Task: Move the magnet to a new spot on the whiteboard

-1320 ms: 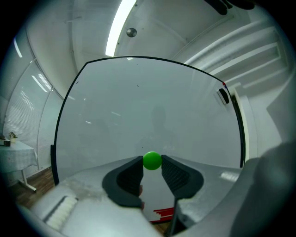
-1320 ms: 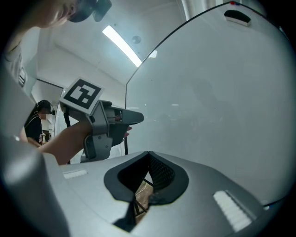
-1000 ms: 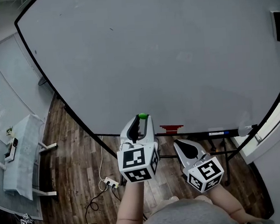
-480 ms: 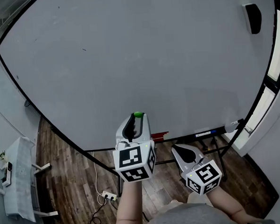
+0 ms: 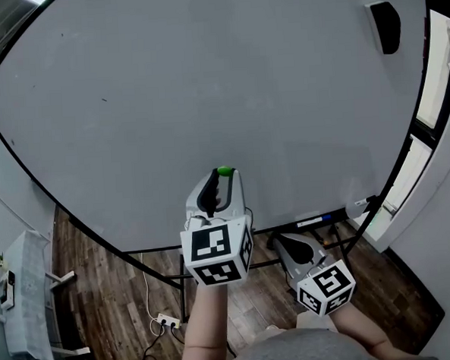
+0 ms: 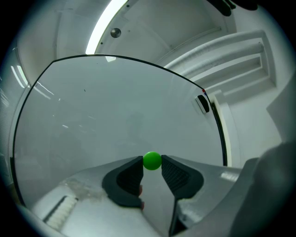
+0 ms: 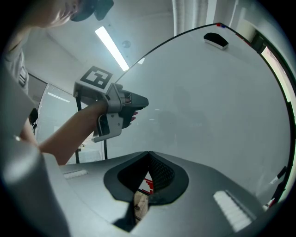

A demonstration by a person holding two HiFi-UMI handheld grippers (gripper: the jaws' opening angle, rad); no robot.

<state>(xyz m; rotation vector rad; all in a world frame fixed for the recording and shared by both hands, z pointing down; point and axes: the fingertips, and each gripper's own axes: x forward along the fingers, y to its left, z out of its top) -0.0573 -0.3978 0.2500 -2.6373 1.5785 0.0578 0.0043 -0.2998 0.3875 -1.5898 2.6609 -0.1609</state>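
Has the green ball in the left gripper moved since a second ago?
Yes. The small round green magnet, held in the left gripper, has risen up the grey whiteboard, farther above its black bottom edge than before.

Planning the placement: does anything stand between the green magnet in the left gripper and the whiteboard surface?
Nothing visible does. The left gripper holds the green magnet in front of bare whiteboard; the black eraser sits far off at the upper right.
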